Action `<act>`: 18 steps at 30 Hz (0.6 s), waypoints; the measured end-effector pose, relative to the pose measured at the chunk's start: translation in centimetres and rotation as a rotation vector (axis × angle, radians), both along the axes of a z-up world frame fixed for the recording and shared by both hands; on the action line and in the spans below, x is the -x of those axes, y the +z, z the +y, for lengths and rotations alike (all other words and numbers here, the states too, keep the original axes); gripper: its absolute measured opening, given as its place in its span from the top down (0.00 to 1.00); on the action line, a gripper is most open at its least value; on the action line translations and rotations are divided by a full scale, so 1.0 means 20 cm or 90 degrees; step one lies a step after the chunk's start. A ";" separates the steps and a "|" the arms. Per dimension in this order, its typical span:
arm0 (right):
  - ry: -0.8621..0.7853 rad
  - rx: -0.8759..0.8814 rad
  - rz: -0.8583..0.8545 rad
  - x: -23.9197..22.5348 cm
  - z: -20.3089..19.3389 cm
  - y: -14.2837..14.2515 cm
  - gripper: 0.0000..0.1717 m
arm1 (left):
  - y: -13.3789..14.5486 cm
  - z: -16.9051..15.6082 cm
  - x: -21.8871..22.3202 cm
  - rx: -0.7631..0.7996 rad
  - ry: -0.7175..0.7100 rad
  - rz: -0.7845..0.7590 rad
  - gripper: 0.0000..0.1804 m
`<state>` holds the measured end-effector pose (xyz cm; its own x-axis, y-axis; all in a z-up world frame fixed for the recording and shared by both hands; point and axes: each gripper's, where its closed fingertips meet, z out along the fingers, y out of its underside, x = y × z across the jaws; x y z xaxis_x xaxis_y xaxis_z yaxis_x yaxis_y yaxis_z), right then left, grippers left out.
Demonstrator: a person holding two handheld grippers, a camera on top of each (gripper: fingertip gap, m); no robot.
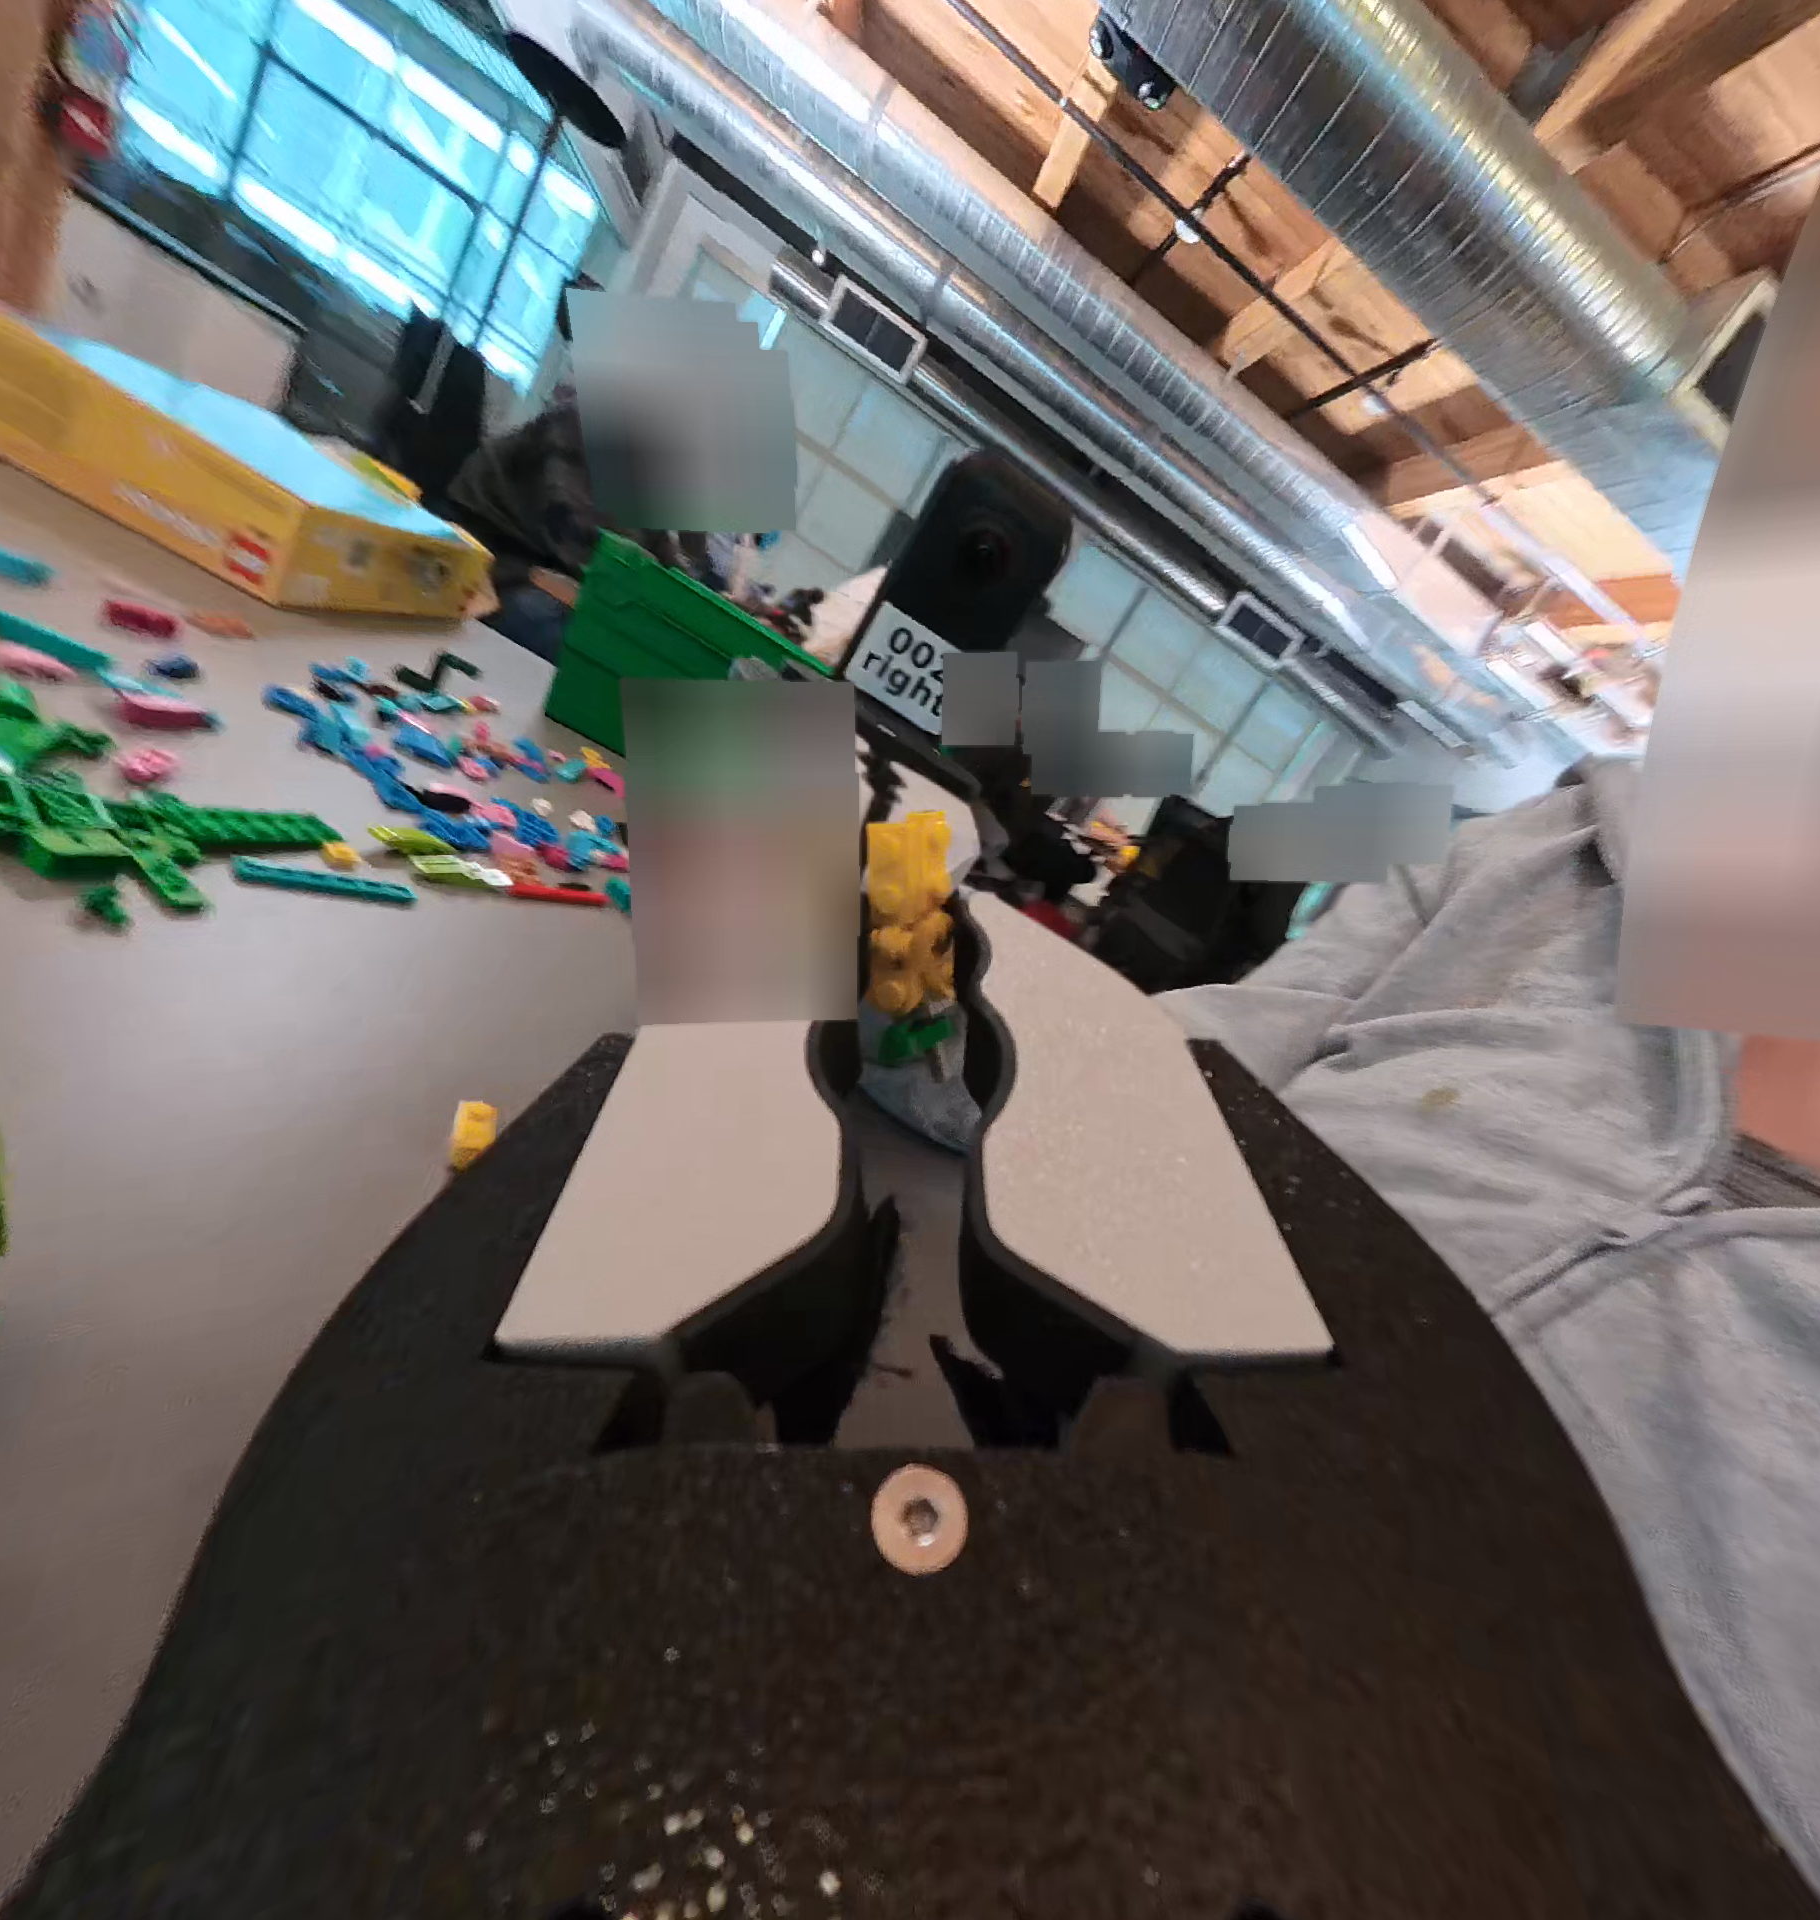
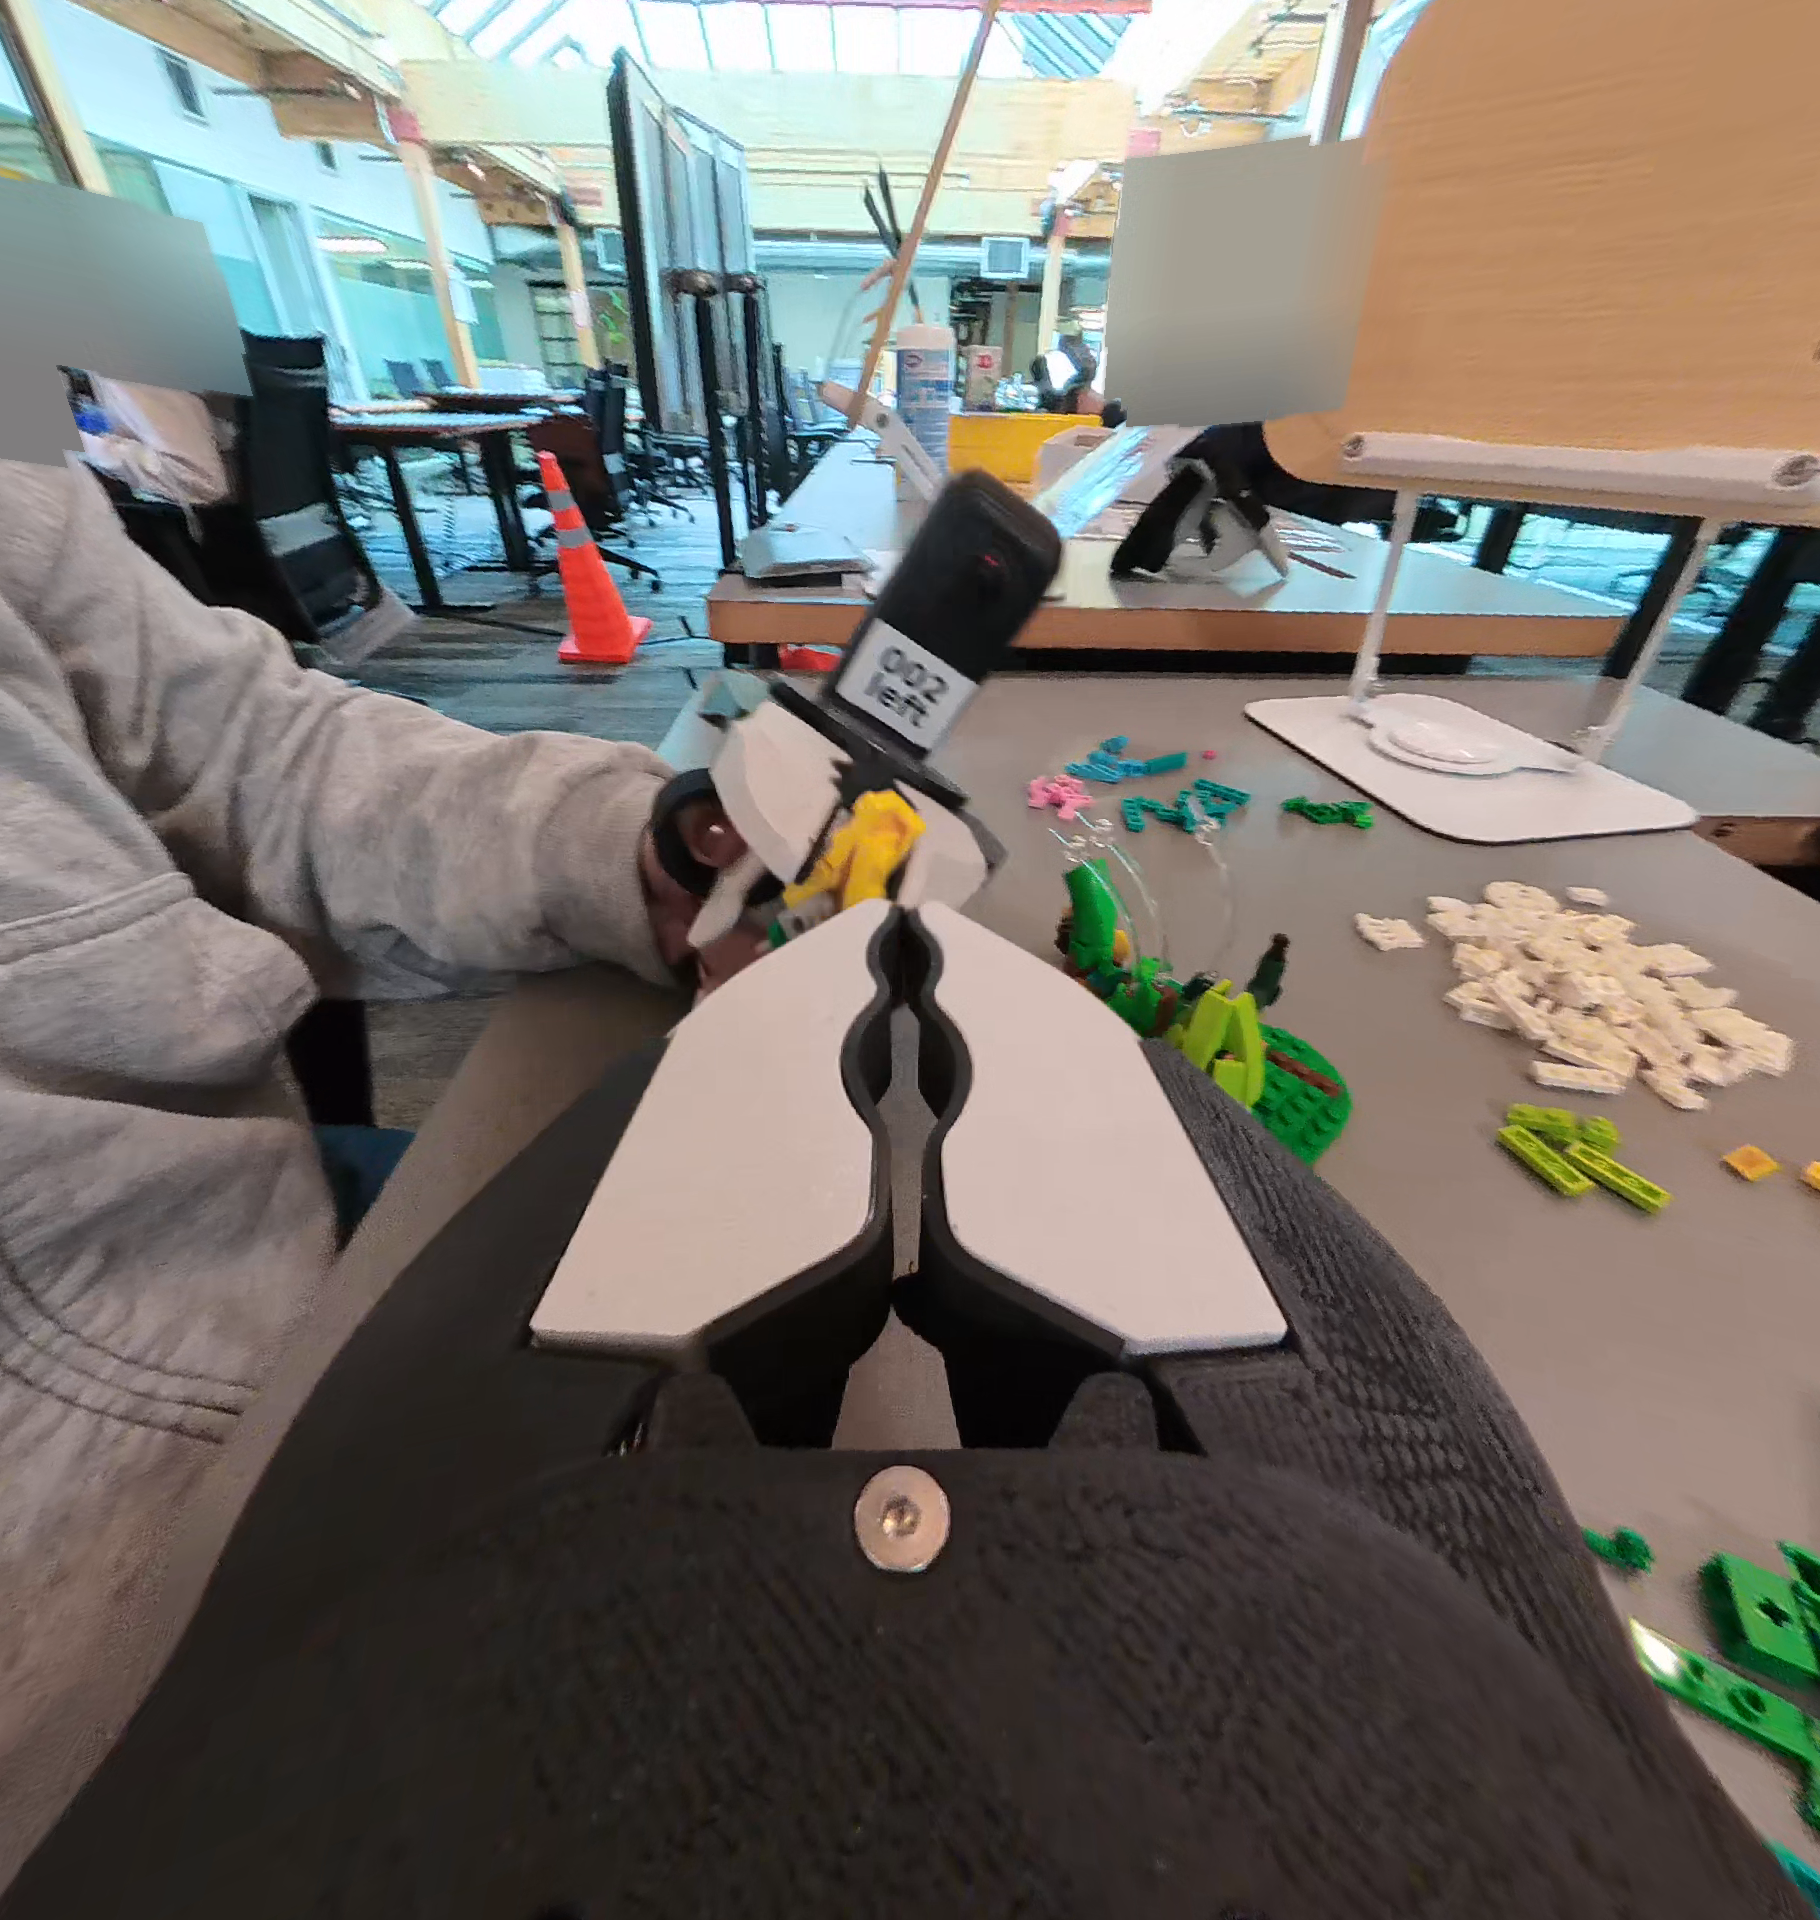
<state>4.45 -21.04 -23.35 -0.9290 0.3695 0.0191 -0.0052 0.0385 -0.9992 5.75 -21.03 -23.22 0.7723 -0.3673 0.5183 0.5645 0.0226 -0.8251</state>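
Observation:
My left gripper [image 1: 908, 925] is shut on a yellow brick assembly [image 1: 908, 868] with a small green piece and a grey stem below it. Its right finger [image 1: 1051, 1039] presses against the assembly; a mosaic patch hides the left fingertip. In the right wrist view the left gripper [image 2: 856, 864] holds the yellow assembly [image 2: 870, 826] above the grey table's near edge, just beyond my right gripper [image 2: 901, 912]. My right gripper is shut, its fingertips meeting close in front of the assembly. The right gripper's camera body [image 1: 989, 551] shows behind the assembly in the left wrist view.
A green brick plant model [image 2: 1207, 1023] stands right of my right fingers. A white brick pile [image 2: 1592, 997], lime pieces [image 2: 1571, 1148], green plates [image 2: 1799, 1621] and a white lamp base [image 2: 1457, 769] lie on the table. A yellow box [image 1: 189, 478], a green bin [image 1: 657, 634] and scattered coloured bricks [image 1: 438, 748] show on the left. My left and right fingertips are right by each other.

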 end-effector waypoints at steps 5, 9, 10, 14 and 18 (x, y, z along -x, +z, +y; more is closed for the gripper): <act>-0.005 0.000 -0.002 0.01 0.00 -0.01 1.00 | -0.05 0.02 0.02 0.051 0.072 0.103 0.92; 0.089 0.053 -0.065 -0.07 -0.02 0.01 0.95 | -0.04 0.01 -0.02 0.027 0.005 0.064 0.92; 0.105 0.056 -0.073 -0.09 -0.03 0.01 0.94 | -0.03 0.00 -0.04 0.019 -0.019 0.057 0.92; 0.139 0.044 -0.075 -0.13 -0.05 0.00 0.92 | -0.03 0.00 -0.12 0.021 -0.101 0.041 0.92; 0.173 0.046 -0.088 -0.17 -0.06 0.00 0.92 | -0.04 -0.01 -0.16 0.022 -0.138 0.043 0.92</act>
<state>7.86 -22.33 -23.36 -0.9860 0.1026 -0.1311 0.1300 -0.0175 -0.9914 8.99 -21.26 -23.95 0.7111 -0.5109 0.4830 0.4958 -0.1227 -0.8597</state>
